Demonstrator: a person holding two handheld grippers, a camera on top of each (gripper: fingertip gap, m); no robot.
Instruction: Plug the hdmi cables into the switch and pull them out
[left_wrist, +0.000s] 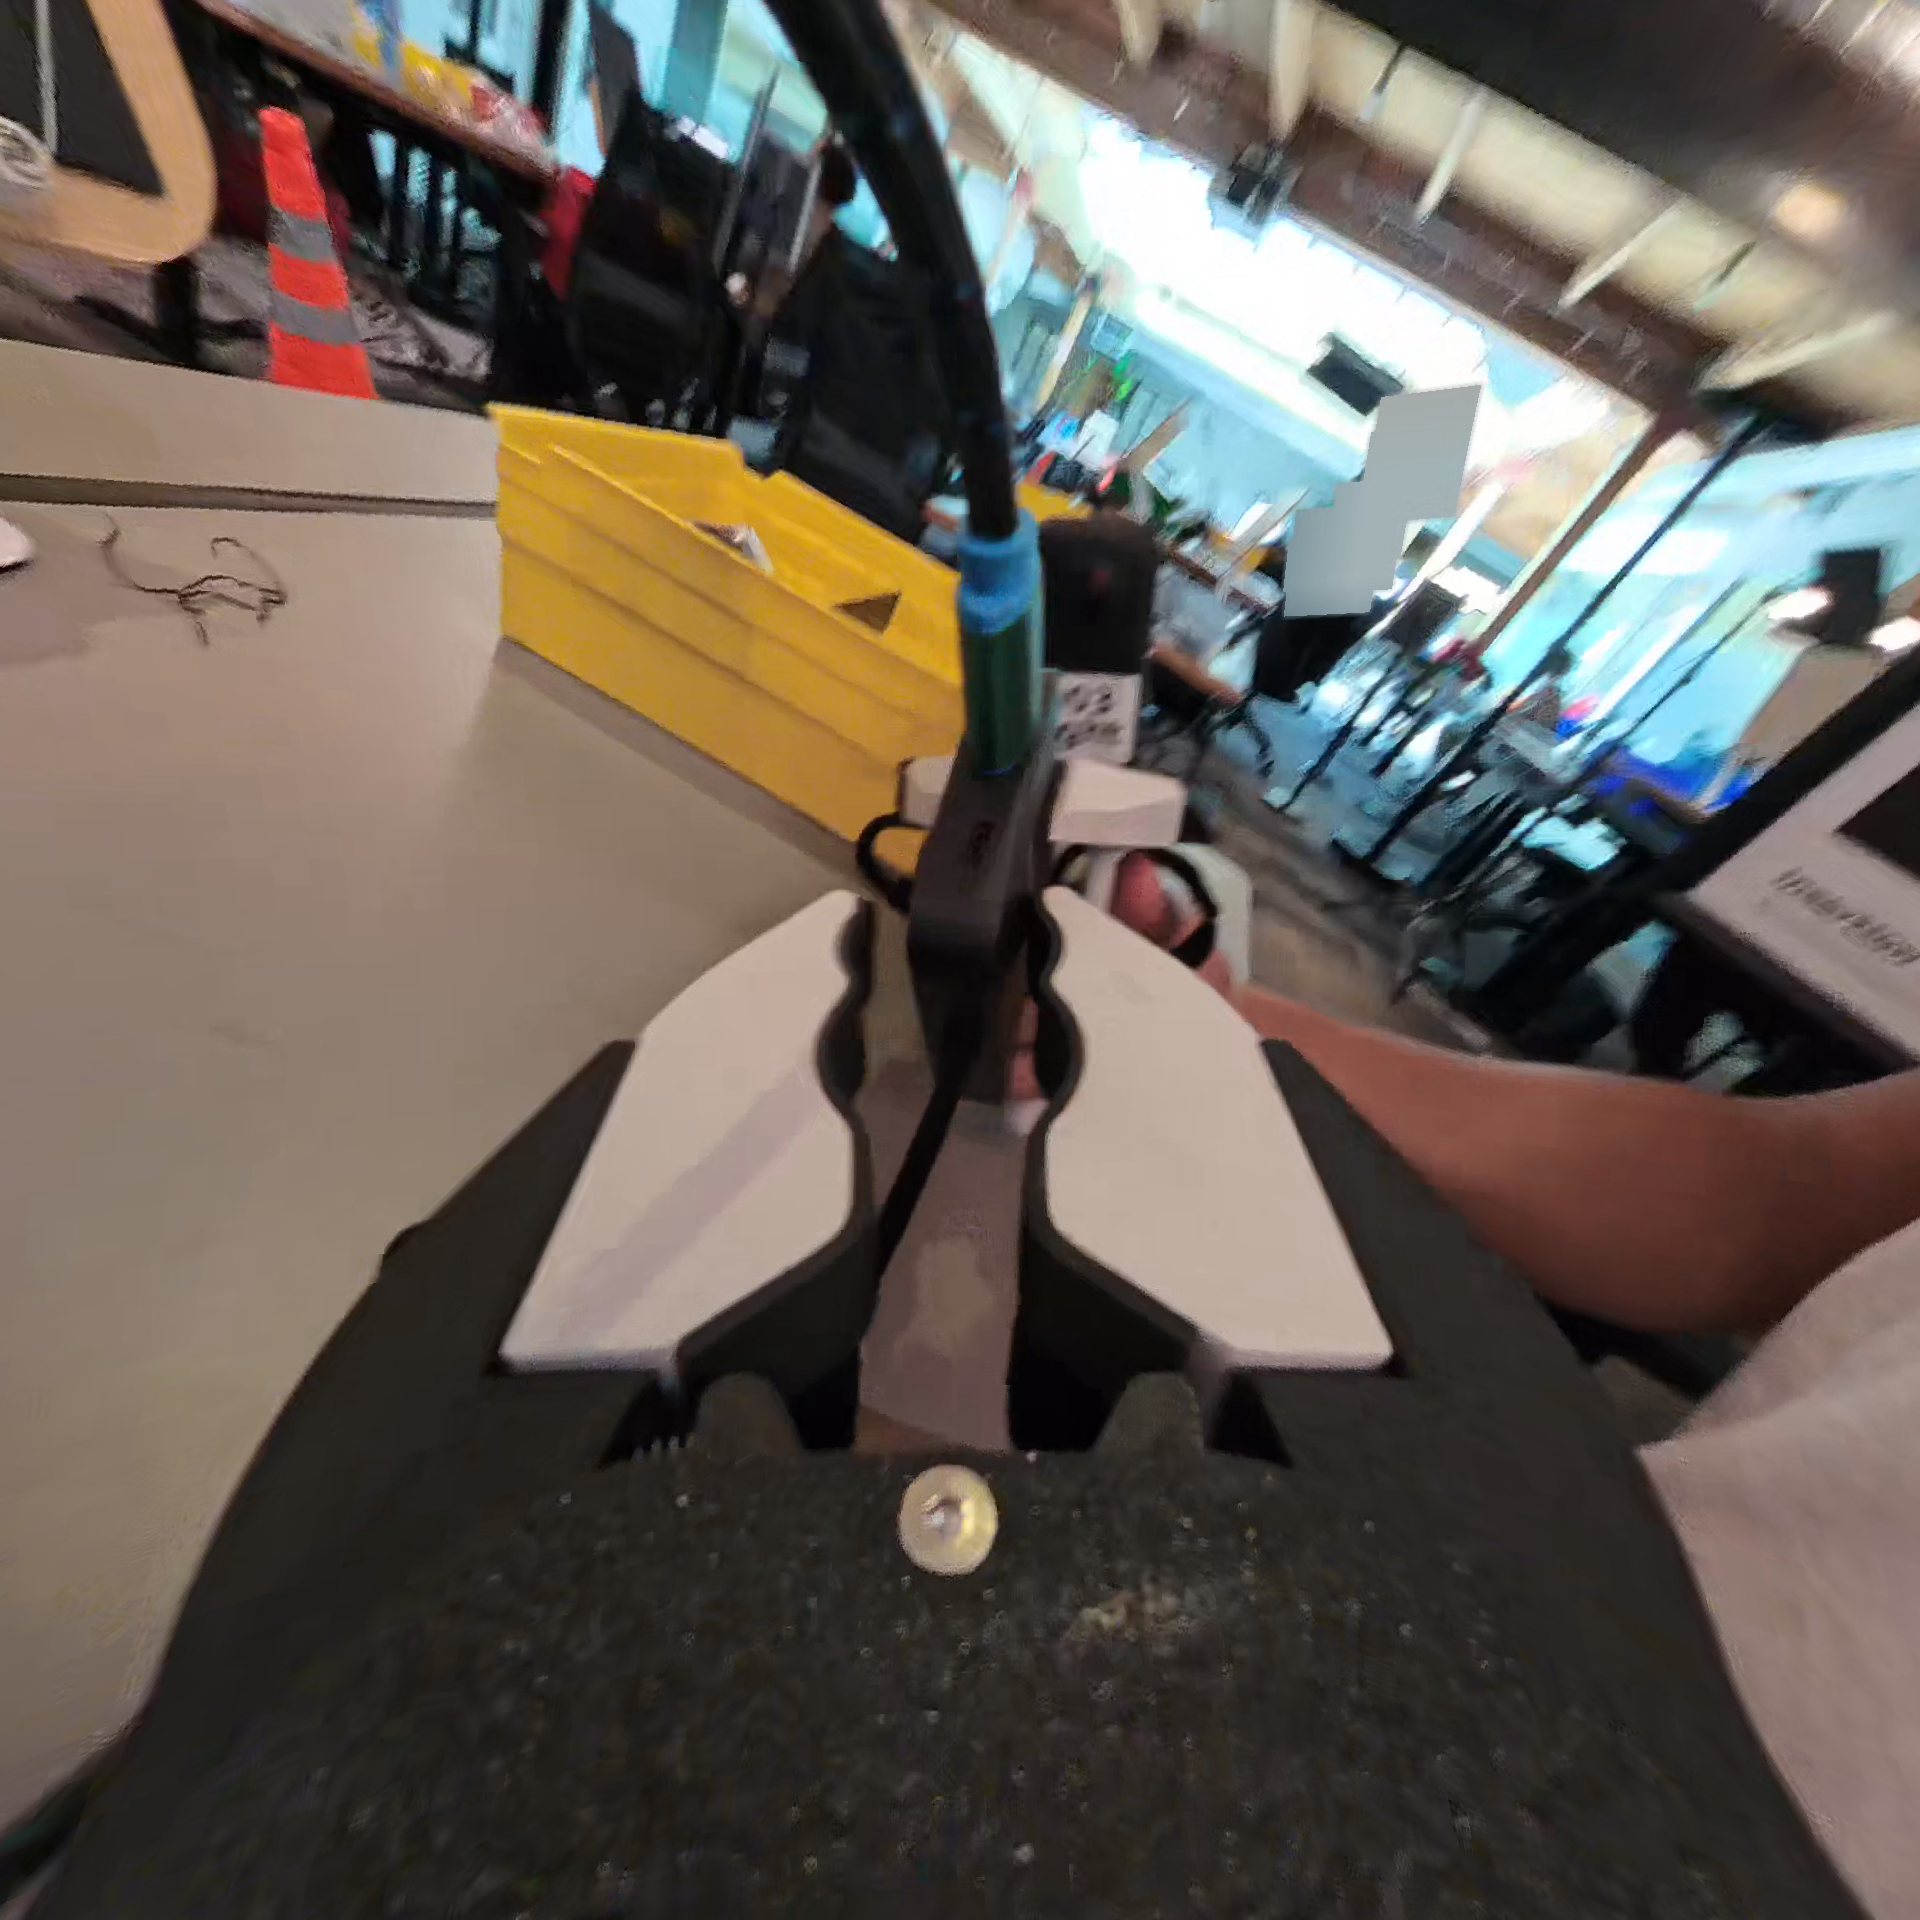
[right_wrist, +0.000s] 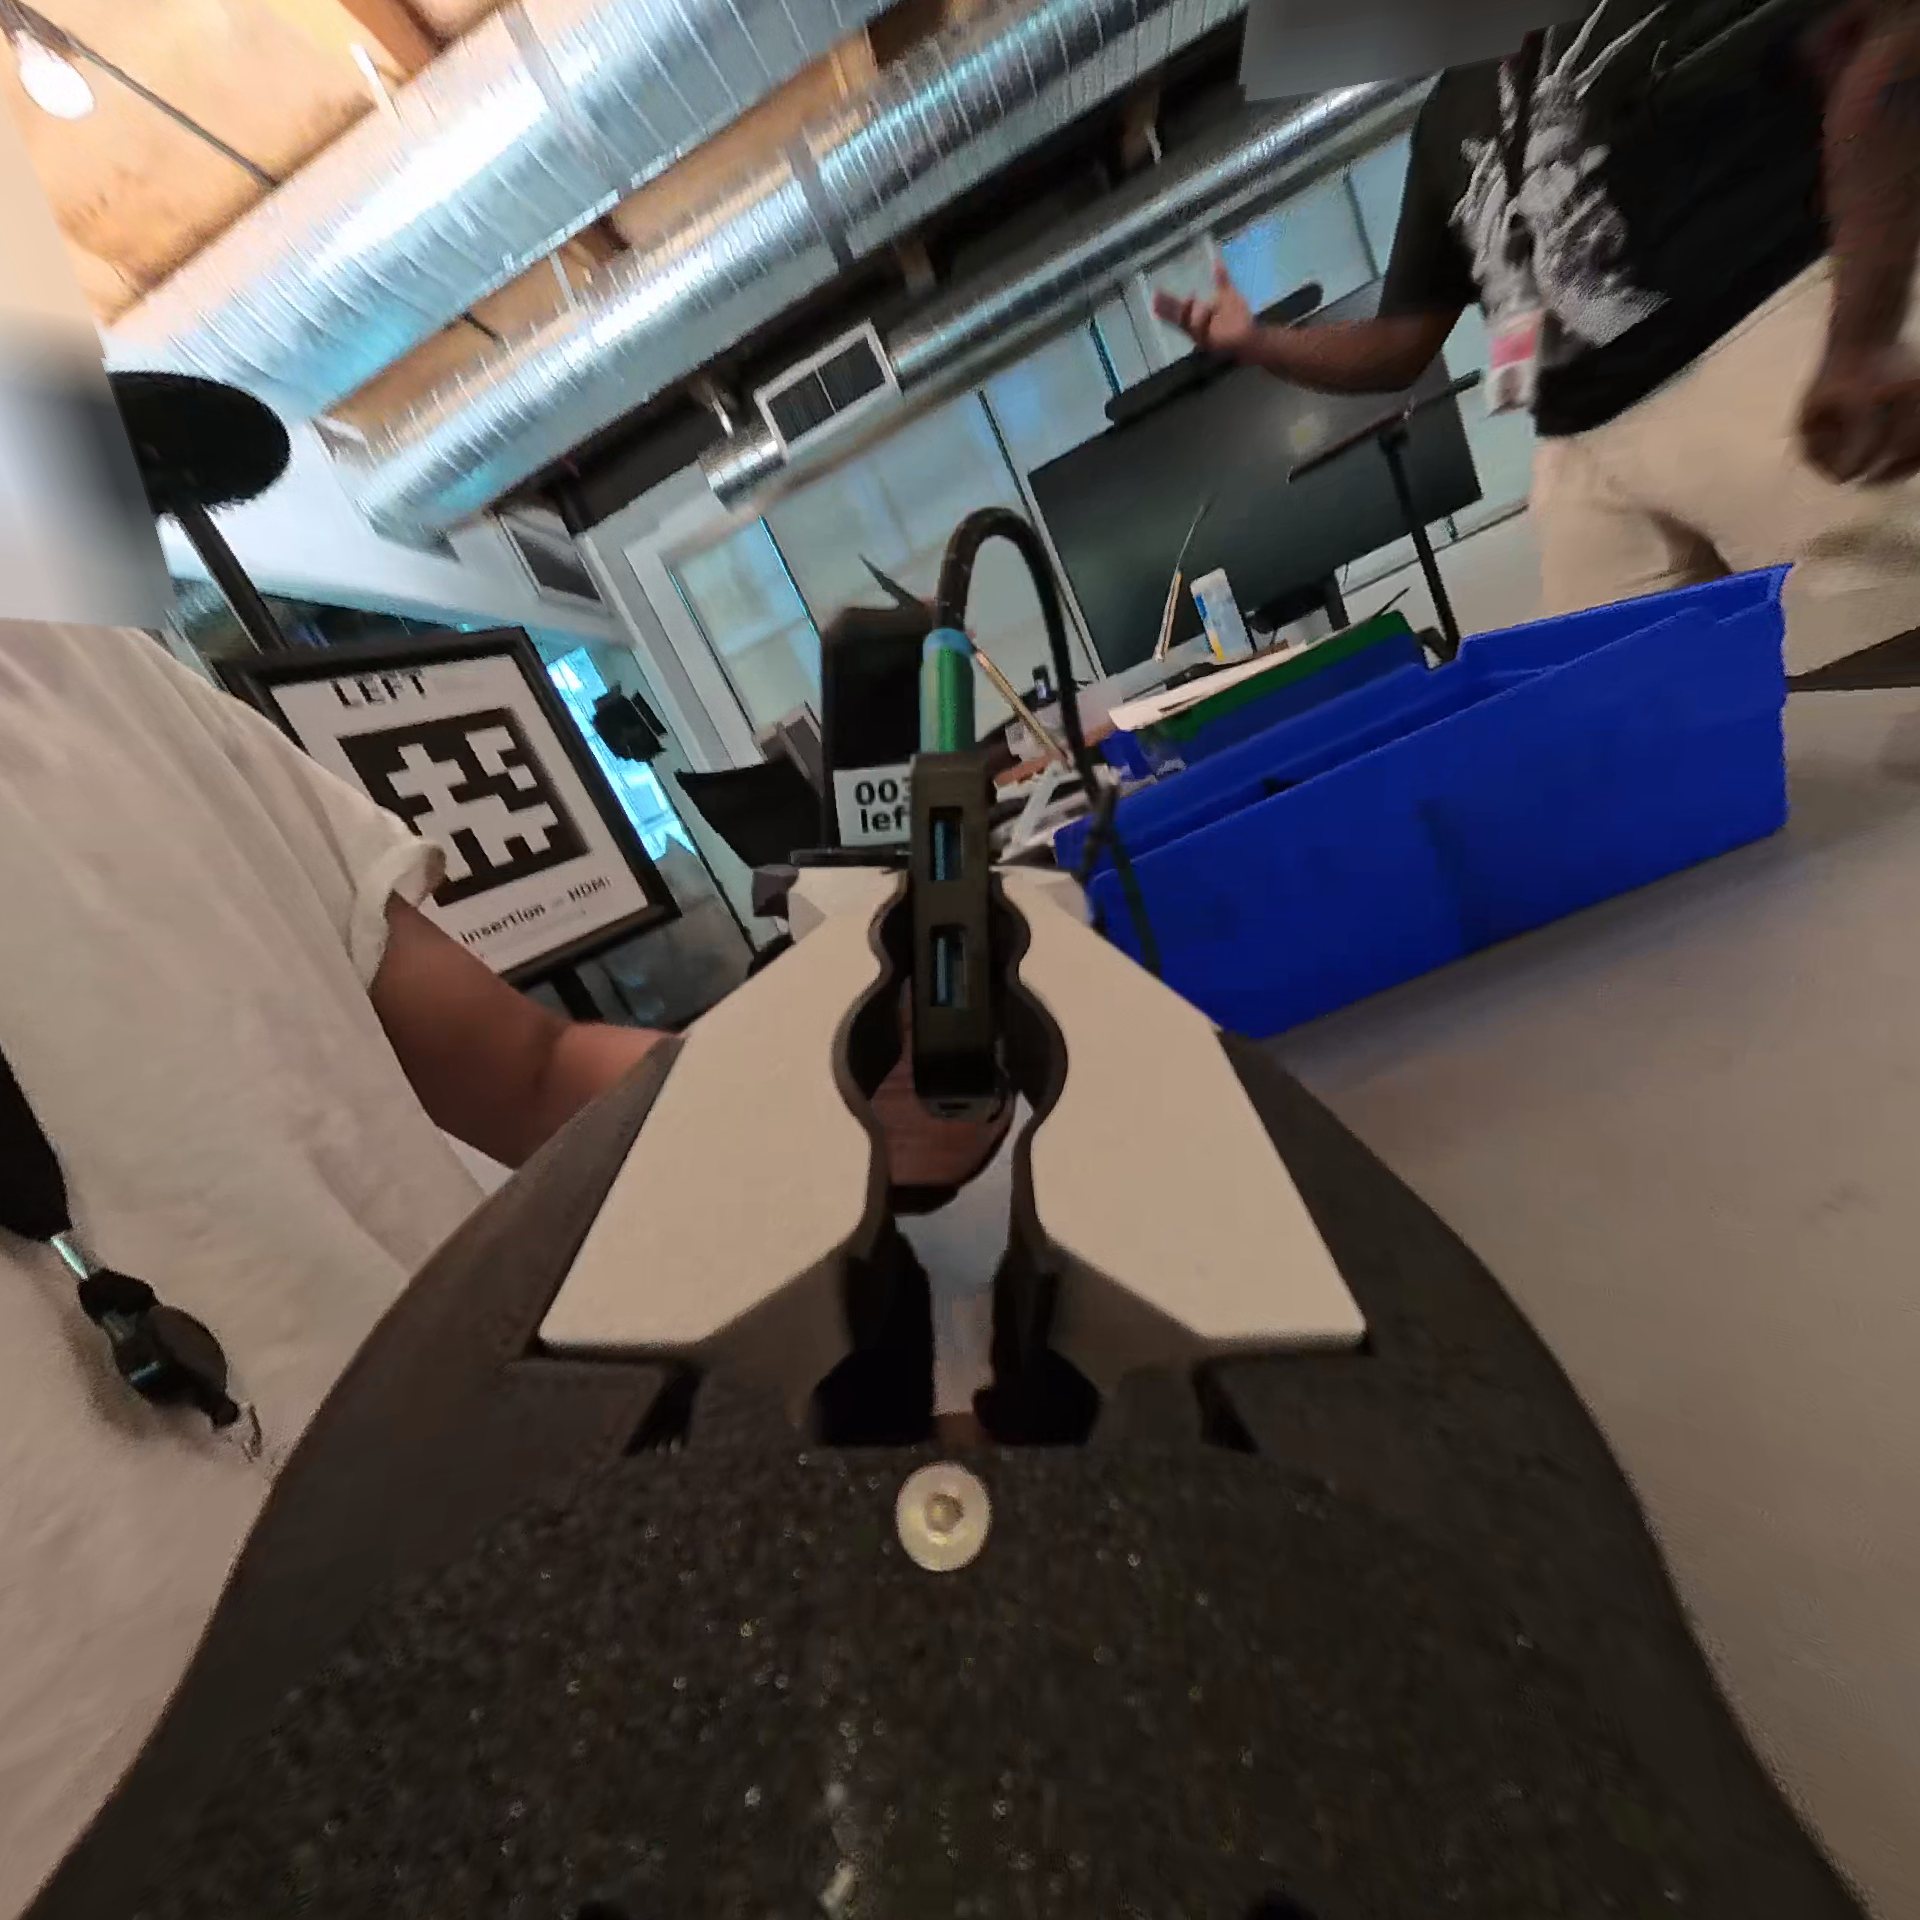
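Between both jaws, switch (right_wrist: 948, 935) stands upright — cable (right_wrist: 1003, 582) seemingly topmost.

The switch (right_wrist: 948, 935) stands upright at frame centre in the right wrist view, between the two fingers of the right tool (right_wrist: 948, 914). A cable plug (right_wrist: 948, 696) sits in its top end, and the cable (right_wrist: 1023, 582) arches above it and drops to the right. Right of centre, a bin (right_wrist: 1455, 821) rests on the worktop (right_wrist: 1558, 1195). At left stands a framed sign (right_wrist: 457, 800). In the left wrist view, the left tool (left_wrist: 951, 925) holds the switch (left_wrist: 966, 883) at centre; another bin (left_wrist: 707, 613) lies behind on the worktop (left_wrist: 260, 935), with a cone (left_wrist: 307, 270) at upper left.
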